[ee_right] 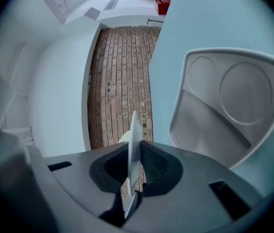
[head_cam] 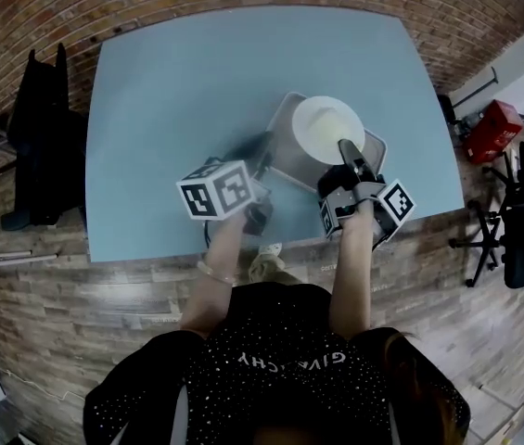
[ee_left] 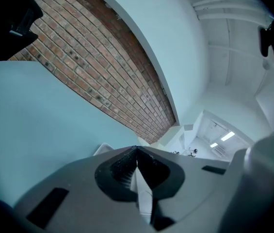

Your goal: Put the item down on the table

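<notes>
My right tool (ee_right: 136, 147) is clamped on the near rim of the round white plate (head_cam: 325, 123). The plate stands edge-on between the jaws and pokes out past their tips. Gripped by that rim alone, the rest of the plate hangs free. It is over the grey moulded compartment tray (ee_right: 209, 125), and I reckon it is clear of the tray, not resting on it.

The tray lies flat on the pale blue worktop (head_cam: 178, 91), near my edge. My left tool (ee_left: 137, 148) is closed tip to tip with nothing in it that I can make out. I hold it tilted, just left of the tray and out of the plate's way.

The tray is the obstacle. To set the plate on the worktop itself, I judge I must carry it sideways onto the bare blue to the left or beyond. A red case (head_cam: 492, 130) and a black office chair (head_cam: 521, 221) stand well apart on the brick-patterned floor.
</notes>
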`<state>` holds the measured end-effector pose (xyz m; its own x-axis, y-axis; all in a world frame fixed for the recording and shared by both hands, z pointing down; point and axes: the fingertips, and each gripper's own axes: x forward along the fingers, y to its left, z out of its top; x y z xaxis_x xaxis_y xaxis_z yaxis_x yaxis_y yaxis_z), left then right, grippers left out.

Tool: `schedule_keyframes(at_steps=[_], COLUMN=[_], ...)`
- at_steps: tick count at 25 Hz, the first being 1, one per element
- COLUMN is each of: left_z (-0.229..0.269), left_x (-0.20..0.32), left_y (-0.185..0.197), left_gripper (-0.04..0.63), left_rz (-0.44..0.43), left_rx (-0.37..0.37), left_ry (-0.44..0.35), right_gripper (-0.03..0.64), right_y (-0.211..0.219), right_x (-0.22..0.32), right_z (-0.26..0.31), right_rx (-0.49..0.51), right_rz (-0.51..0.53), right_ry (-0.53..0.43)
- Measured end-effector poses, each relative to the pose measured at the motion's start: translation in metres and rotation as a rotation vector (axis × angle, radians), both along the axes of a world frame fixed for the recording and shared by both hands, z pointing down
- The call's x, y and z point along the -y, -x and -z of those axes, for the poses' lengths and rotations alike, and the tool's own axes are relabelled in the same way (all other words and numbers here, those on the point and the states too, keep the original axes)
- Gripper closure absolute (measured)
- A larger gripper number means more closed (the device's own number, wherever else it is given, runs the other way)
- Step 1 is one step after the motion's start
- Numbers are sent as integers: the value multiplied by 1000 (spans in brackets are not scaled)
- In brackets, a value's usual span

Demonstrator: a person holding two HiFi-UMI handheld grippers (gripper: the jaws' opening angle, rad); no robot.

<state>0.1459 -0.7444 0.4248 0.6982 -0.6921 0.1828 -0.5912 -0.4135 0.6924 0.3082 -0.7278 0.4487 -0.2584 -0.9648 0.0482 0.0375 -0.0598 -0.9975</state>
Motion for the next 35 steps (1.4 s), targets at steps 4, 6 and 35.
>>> schedule_keyframes(at_steps=[4,6,35], left_z=[-15,-22,-55], left_x=[29,40,64], left_y=[-6,-10,14], left_gripper=[584,584,584], left_rz=[12,13,3], left_rx=[-3,-7,-77], left_ry=[24,35,92], right_gripper=[583,583,368], right_y=[-2,-5,-9], right_x=[31,41,67], right_z=[-13,-21,-87], right_rx=[-24,-62,-1549], right_rz=[37,51,230], right_ry=[9,16,352])
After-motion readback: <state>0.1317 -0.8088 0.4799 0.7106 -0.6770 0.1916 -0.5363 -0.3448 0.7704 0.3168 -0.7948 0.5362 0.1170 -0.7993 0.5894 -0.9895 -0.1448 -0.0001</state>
